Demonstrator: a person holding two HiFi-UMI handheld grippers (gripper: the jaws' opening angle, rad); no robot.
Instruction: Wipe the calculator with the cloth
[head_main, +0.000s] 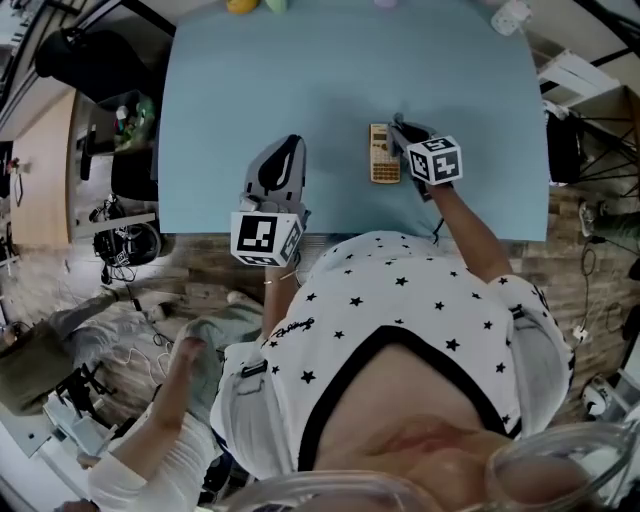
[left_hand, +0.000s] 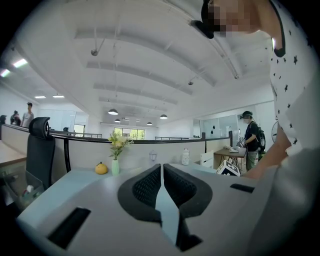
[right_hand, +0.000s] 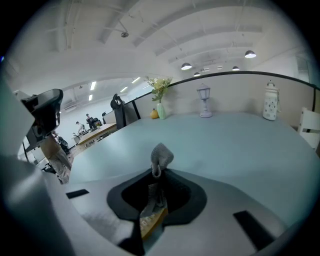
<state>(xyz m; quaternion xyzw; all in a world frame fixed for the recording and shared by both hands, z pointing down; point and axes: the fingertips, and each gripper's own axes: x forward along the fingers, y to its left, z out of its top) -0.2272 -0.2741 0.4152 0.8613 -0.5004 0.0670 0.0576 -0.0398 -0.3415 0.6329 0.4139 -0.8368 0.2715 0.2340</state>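
A yellow-and-grey calculator lies flat on the light blue table, right of centre. My right gripper hovers at the calculator's right edge, shut on a small grey cloth that bunches up past the fingertips. In the right gripper view the calculator's yellow edge shows just beneath the jaws. My left gripper rests near the table's front edge, well left of the calculator and apart from it. In its own view the left gripper is shut with nothing held.
Along the table's far edge stand a yellow fruit, a green vase with flowers, a small lantern and a white jar. A black office chair stands left of the table. The table's front edge runs close to the person's body.
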